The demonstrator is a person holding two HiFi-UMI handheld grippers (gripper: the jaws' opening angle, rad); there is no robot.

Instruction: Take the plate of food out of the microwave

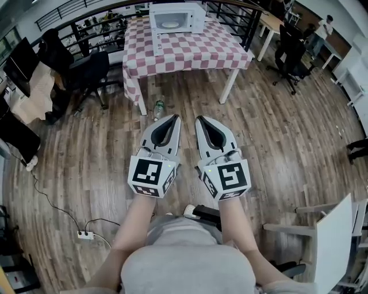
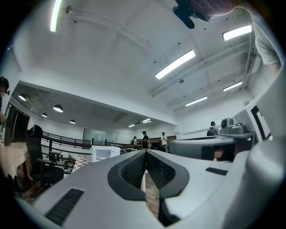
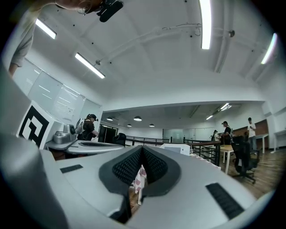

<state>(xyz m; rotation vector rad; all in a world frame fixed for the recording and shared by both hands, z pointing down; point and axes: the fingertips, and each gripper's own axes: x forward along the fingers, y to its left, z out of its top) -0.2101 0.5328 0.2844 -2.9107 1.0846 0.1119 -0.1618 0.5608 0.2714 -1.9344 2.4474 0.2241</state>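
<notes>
You have barely begun. Your left hand-held gripper (image 1: pixel 173 118) and right hand-held gripper (image 1: pixel 200 119) sit side by side at the frame's centre, both with jaws pressed together on nothing. The plate of food (image 1: pixel 169 24) lies inside the microwave (image 1: pixel 196 17), whose door looks open, on the checked bench (image 1: pixel 190 51) at top centre, well apart from you. Approaching, gripping and lifting it out all remain.
</notes>
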